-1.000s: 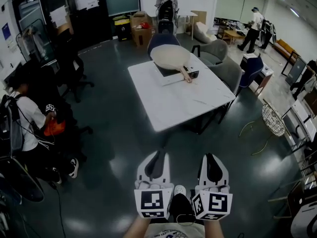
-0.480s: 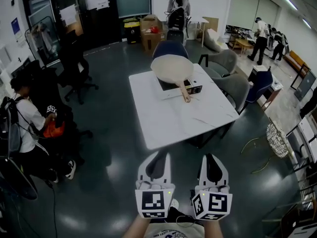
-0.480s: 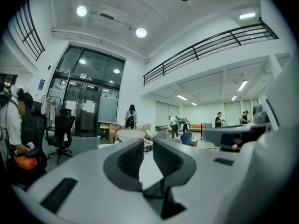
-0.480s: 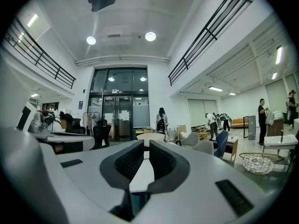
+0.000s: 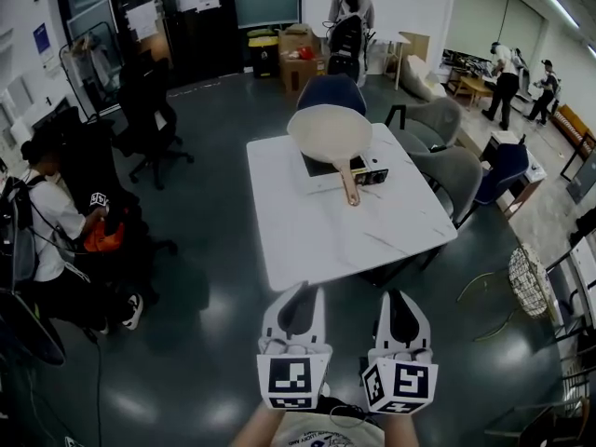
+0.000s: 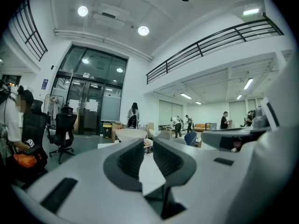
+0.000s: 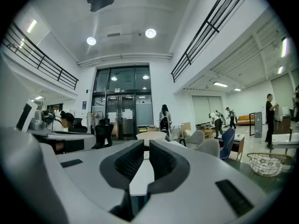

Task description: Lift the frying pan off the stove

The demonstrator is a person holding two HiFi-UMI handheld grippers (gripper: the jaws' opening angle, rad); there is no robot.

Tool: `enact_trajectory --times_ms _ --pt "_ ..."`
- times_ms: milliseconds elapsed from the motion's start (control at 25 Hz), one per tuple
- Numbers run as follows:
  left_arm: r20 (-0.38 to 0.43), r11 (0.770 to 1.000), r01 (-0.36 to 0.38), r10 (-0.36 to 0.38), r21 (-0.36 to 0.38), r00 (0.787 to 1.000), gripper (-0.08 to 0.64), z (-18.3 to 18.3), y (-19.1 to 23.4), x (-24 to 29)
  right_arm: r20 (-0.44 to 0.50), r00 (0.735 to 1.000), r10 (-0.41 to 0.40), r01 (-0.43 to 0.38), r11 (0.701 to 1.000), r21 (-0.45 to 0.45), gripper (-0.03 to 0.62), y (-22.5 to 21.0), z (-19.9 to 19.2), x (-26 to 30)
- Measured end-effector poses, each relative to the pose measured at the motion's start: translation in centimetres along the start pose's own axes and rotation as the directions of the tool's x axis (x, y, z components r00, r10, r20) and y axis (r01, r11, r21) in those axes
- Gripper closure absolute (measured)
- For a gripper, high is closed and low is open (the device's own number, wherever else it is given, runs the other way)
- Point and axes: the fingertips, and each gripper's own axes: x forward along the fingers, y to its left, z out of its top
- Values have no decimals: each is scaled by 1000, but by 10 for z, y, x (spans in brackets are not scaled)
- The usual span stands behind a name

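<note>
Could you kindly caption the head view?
Shut left gripper and right gripper face a white square table bearing a round cream frying pan on a small stove.

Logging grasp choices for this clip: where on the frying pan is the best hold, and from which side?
Likely the long handle: it juts off the frying pan past the stove toward the near edge of the table, so come from the near side, jaws closing across it. The wide round bowl offers no narrow part.

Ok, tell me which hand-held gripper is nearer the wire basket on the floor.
Right. The wire basket stands right of the right hand-held gripper; the left hand-held gripper is on the far side, farther off.
</note>
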Motion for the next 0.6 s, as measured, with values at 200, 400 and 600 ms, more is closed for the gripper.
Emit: enact_trajectory --times_ms 200,400,600 --pt "-27 1000 -13 12 -19 1000 492 -7 2 11 -15 1000 12 -12 1000 5 548 -5 -3 10" --pt "-40 1000 -11 10 -22 999 492 -10 0 28 -33 999 13 -13 1000 9 548 -13 -8 23" --pt "-38 1000 2 -2 -13 999 492 -7 4 55 -26 1000 6 -6 1000 5 548 -21 -6 49"
